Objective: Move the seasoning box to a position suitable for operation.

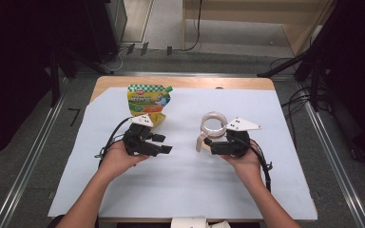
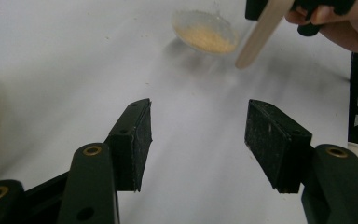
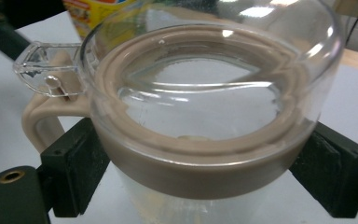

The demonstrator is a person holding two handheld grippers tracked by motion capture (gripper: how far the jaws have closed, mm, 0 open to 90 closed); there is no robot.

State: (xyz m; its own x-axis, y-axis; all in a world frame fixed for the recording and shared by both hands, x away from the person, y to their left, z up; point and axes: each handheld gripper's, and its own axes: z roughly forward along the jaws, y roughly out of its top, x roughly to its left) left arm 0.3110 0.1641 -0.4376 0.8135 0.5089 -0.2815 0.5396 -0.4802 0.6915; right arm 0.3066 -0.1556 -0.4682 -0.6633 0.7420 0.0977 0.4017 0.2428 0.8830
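On the right side of the bench (image 1: 185,190), the right hand-held gripper (image 1: 215,145) holds a clear jar (image 3: 205,116) with a beige rim and handle, its jaws pressing both sides of the beige band. The left hand-held gripper (image 1: 164,144) has its jaws wide apart with nothing between them. A yellow-green pouch (image 1: 147,102) lies just behind it.

Both grippers black: left gripper (image 1: 164,143), right gripper (image 1: 208,144). Each has a white three-cornered plate with dark dots on top, a black cable trailing back, flat rubbery pads (image 2: 137,140), and brass-ringed holes in the jaw arms. Forearms bare, no sleeves.
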